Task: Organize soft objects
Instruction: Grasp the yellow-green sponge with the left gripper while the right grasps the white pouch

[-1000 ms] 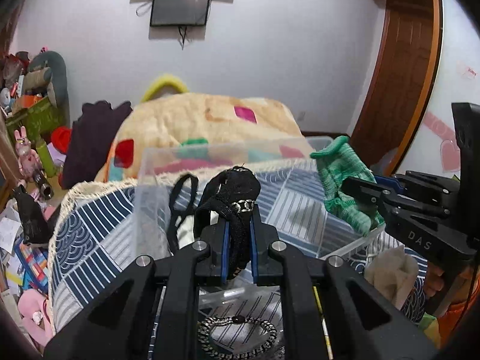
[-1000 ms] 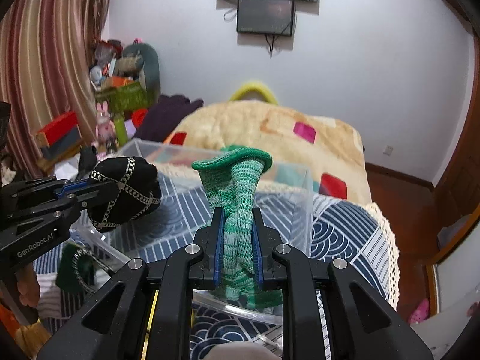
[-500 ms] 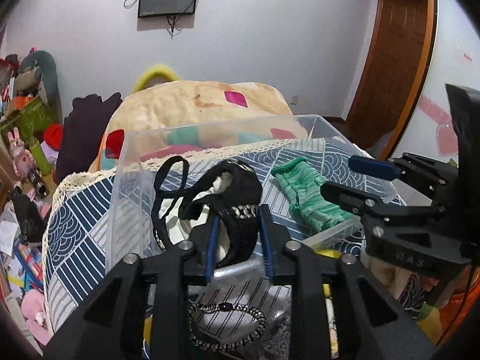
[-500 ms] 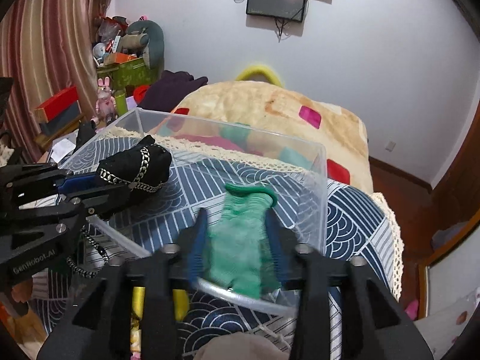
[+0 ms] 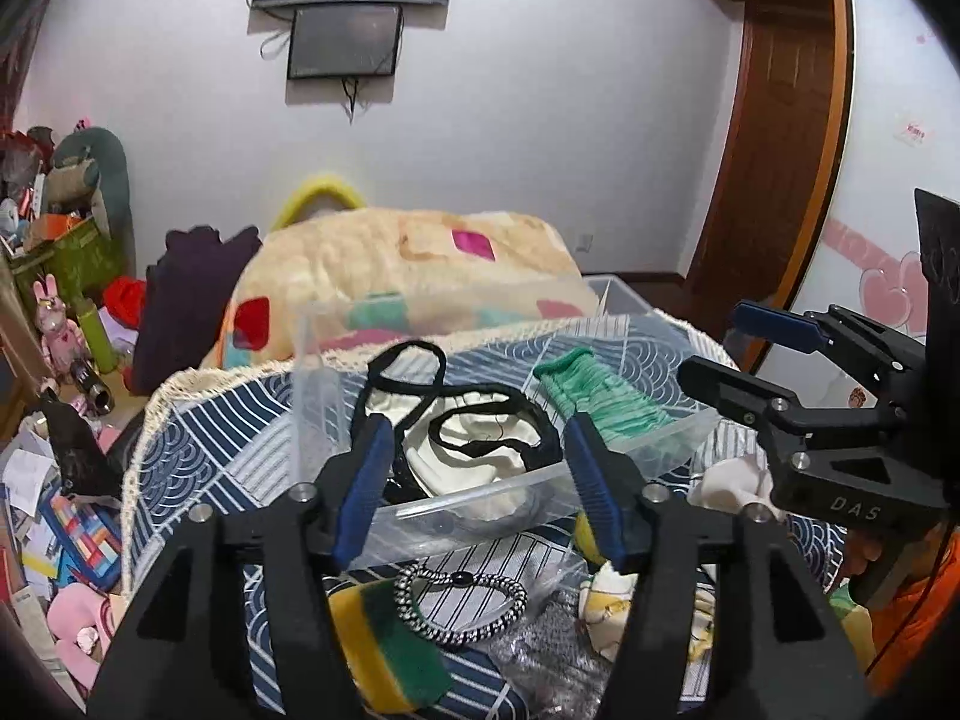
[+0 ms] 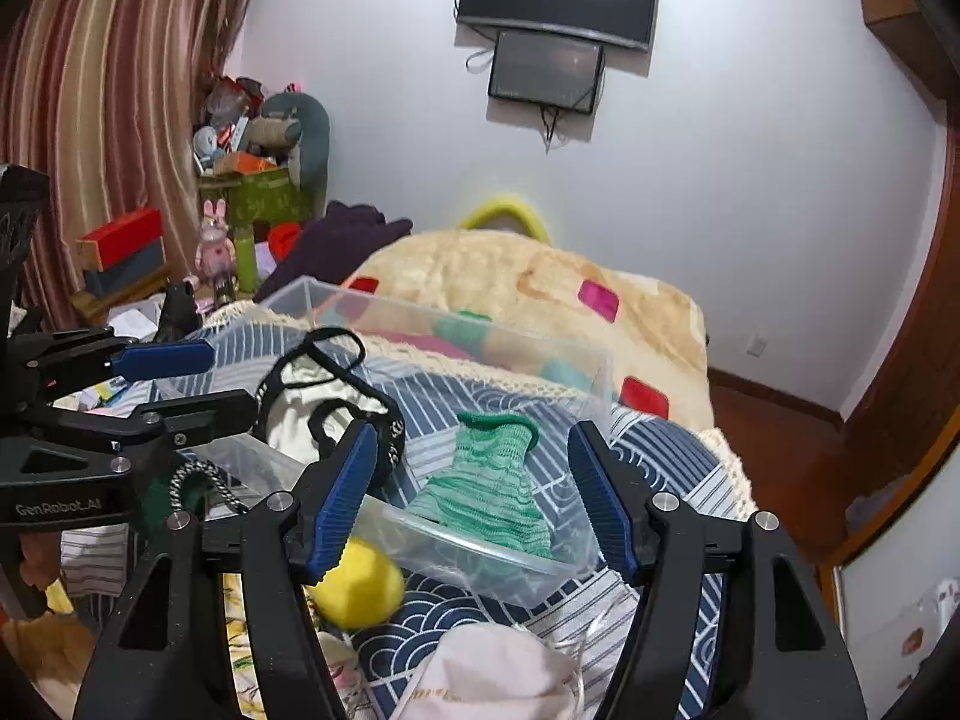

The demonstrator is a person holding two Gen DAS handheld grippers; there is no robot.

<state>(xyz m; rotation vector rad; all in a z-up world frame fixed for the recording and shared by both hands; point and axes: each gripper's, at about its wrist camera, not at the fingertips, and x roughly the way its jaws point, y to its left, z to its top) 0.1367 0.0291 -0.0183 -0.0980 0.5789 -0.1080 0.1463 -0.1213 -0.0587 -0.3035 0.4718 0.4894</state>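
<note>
A clear plastic bin (image 5: pixel 660 441) (image 6: pixel 480 546) stands on a blue patterned cloth. In it lie a black and cream item with straps (image 5: pixel 474 438) (image 6: pixel 312 396) and a green knitted piece (image 5: pixel 606 396) (image 6: pixel 486 486). My left gripper (image 5: pixel 480 480) is open and empty, just above the bin's near rim. My right gripper (image 6: pixel 474 492) is open and empty, over the green piece. Each gripper shows in the other view, the right one (image 5: pixel 774 354) and the left one (image 6: pixel 174 384).
Loose things lie before the bin: a black and white braided band (image 5: pixel 462 600), a yellow and green sponge (image 5: pixel 384 648), a yellow ball (image 6: pixel 357 588), pale cloth pieces (image 6: pixel 492 672). A blanket-covered bed (image 5: pixel 396 264) is behind. Clutter fills the floor at the left (image 5: pixel 54 480).
Both grippers have opened and drawn back. The black strapped item and the green knitted piece, held one second ago, now lie in the bin.
</note>
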